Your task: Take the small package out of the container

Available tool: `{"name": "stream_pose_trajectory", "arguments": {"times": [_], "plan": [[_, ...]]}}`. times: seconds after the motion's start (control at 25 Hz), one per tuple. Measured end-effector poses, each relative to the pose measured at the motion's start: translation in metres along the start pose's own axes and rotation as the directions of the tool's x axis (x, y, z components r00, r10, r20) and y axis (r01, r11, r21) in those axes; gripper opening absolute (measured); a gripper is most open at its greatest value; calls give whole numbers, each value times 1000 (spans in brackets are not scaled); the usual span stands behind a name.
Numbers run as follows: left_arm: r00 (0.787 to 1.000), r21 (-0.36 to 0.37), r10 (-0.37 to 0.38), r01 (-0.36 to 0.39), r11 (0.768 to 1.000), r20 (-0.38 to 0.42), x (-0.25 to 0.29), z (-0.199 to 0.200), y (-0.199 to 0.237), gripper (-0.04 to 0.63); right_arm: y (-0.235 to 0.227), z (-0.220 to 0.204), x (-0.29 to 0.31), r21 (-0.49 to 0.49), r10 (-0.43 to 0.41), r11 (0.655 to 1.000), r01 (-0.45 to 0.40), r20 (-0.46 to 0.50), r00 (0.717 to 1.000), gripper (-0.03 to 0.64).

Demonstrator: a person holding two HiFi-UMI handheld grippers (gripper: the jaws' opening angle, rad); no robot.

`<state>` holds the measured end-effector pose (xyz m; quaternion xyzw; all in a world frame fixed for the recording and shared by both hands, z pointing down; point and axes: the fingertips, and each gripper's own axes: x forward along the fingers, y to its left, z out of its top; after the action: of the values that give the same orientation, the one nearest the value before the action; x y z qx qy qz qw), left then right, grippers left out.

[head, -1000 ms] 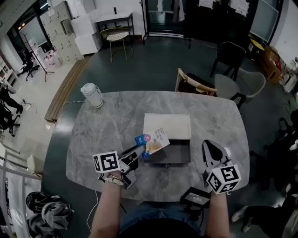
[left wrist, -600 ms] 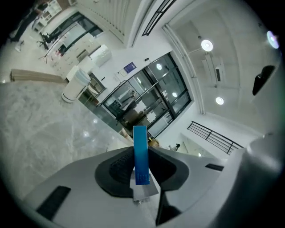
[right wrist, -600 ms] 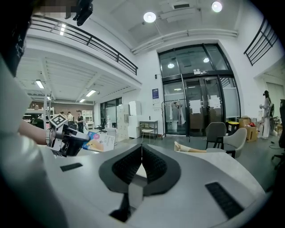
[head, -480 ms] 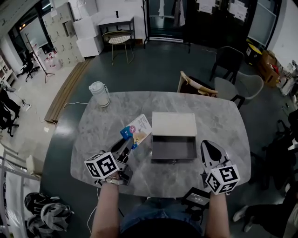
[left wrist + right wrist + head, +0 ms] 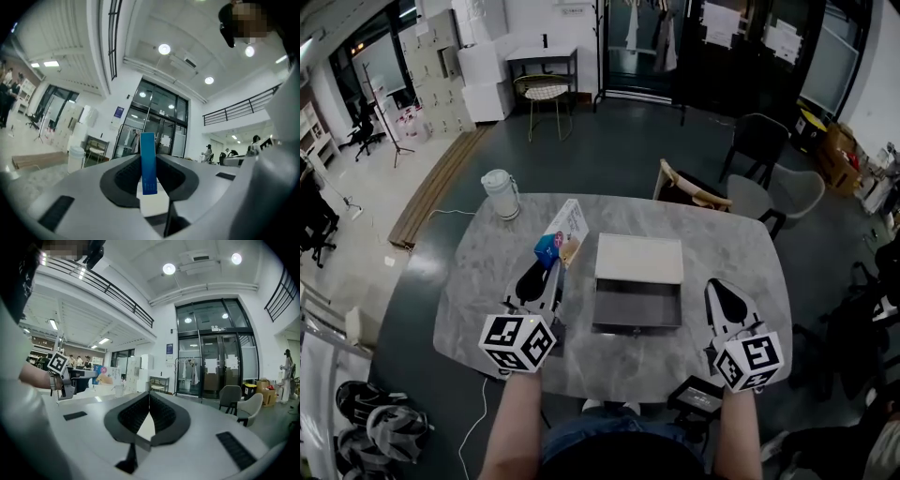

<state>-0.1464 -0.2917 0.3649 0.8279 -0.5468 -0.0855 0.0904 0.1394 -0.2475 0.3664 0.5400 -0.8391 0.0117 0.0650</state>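
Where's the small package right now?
Head view: the small package is out of the box, clamped in the fingers of the left gripper, just left of the open container and right of the white jug.

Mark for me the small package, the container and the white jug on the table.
small package (image 5: pixel 562 236), head view, middle of its printed face.
container (image 5: pixel 636 306), head view, bare grey floor inside.
white jug (image 5: pixel 500 195), head view, its body.

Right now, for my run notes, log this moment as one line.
left gripper: shut on small package | right gripper: shut, empty | container: open | small package: outside container, to its left
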Motion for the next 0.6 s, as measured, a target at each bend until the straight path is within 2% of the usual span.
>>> {"name": "stream_pose_trajectory", "arguments": {"times": [0.12,0.24,0.36,0.44,0.6], "plan": [[999,152,4,-11,988,42,3,19,-16,97,-6,14,-2,-31,-2,1000,3,46,999,26],[996,284,-4,-20,959,84,5,39,-33,98,-11,31,-4,-60,-10,998,16,95,995,26],[991,381,-20,-32,924,132,1,57,-41,98,-12,40,-6,-116,-7,993,22,130,991,26],[987,410,-33,-36,911,159,-1,66,-42,98,-14,44,-7,-129,-15,991,35,151,988,26],[983,386,-19,-53,921,181,2,69,-35,98,-22,46,-11,-142,-36,988,61,176,984,26]]}}
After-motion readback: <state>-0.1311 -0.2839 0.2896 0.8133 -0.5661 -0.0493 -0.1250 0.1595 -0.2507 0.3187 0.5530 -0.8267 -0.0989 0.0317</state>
